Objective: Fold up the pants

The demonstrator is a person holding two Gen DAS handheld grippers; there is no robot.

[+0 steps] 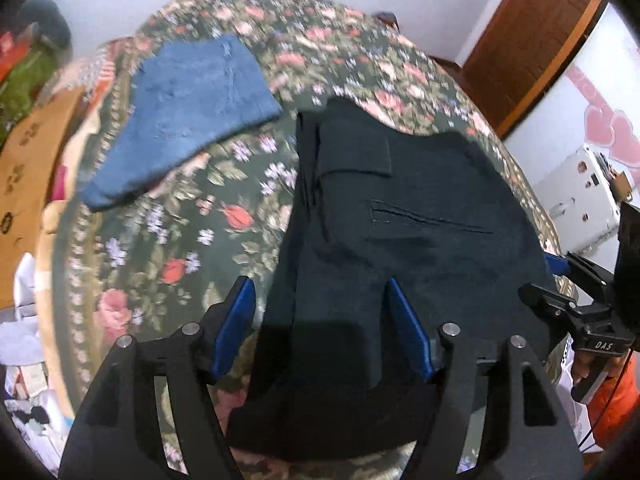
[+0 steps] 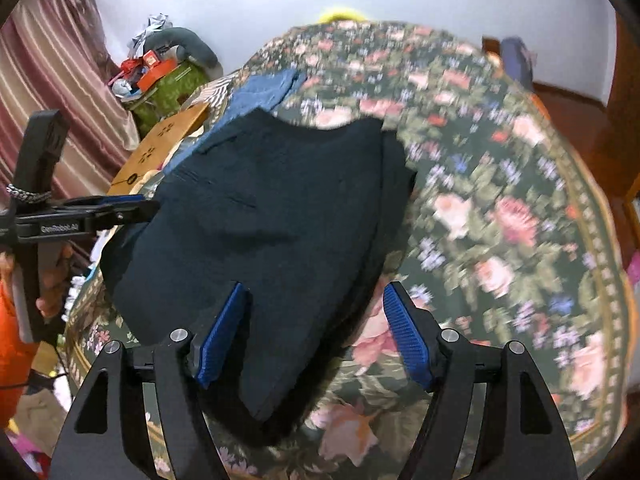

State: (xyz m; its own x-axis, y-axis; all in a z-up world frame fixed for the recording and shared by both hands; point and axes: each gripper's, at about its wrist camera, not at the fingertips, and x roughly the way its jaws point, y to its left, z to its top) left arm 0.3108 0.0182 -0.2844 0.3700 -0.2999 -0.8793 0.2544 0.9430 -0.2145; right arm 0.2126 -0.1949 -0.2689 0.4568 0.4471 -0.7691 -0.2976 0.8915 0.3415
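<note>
Dark navy pants point(image 1: 400, 240) lie folded into a compact stack on the floral bedspread point(image 1: 168, 240), back pocket slit facing up. My left gripper point(image 1: 319, 285) hovers open over the near left part of the stack, and nothing is pinched between its blue pads point(image 1: 240, 312). In the right wrist view the same pants point(image 2: 260, 220) fill the middle. My right gripper point(image 2: 317, 287) is open above their near right edge, one pad over the cloth and one pad point(image 2: 406, 332) over the bedspread point(image 2: 500, 220). The left gripper's black frame point(image 2: 100, 212) shows at the pants' left side.
Folded blue jeans point(image 1: 188, 120) lie beyond the pants at the far left of the bed. A cardboard box point(image 2: 160, 140), a green bag with clutter point(image 2: 172, 80) and a striped curtain point(image 2: 52, 80) stand left of the bed. A wooden door point(image 1: 532, 40) and a white appliance point(image 1: 580, 196) are at the right.
</note>
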